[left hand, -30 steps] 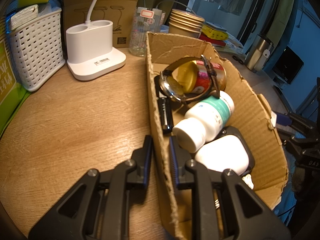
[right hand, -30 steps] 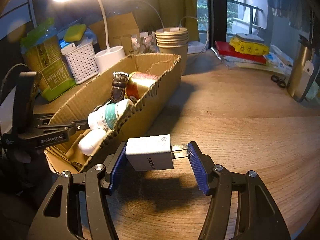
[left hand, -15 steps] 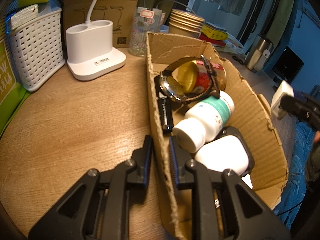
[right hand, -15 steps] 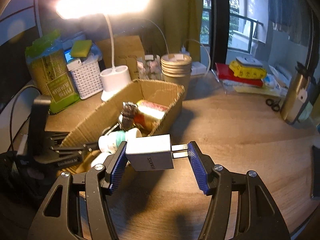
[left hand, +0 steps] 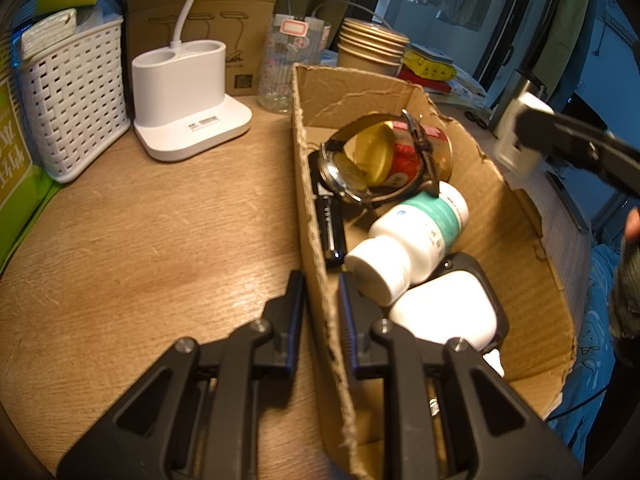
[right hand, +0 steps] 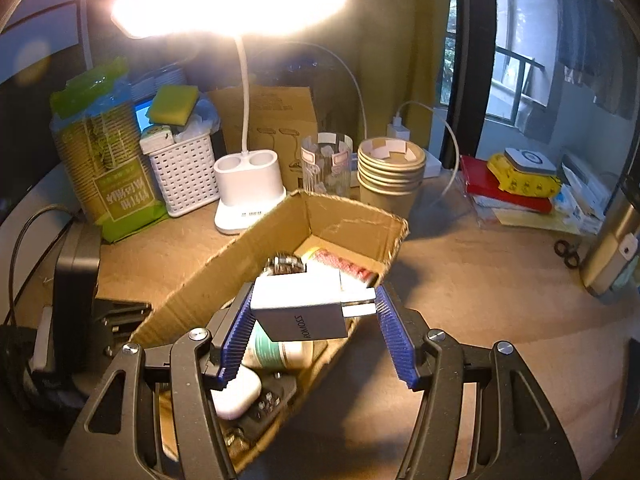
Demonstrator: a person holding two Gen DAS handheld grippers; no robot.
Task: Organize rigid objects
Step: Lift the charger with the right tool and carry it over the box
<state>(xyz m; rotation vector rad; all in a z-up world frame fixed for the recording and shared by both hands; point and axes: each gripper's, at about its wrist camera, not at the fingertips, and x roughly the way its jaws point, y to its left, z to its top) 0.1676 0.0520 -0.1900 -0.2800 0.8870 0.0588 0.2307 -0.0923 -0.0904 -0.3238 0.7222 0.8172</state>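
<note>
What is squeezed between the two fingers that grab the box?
In the left wrist view, the left gripper pinches the cardboard box side wall between its fingers; nothing else is there.

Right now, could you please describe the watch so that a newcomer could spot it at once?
Find the cardboard box on the wooden desk. At its far end the watch leans on a red can; it alone has a round metal case and a dark strap.
</note>
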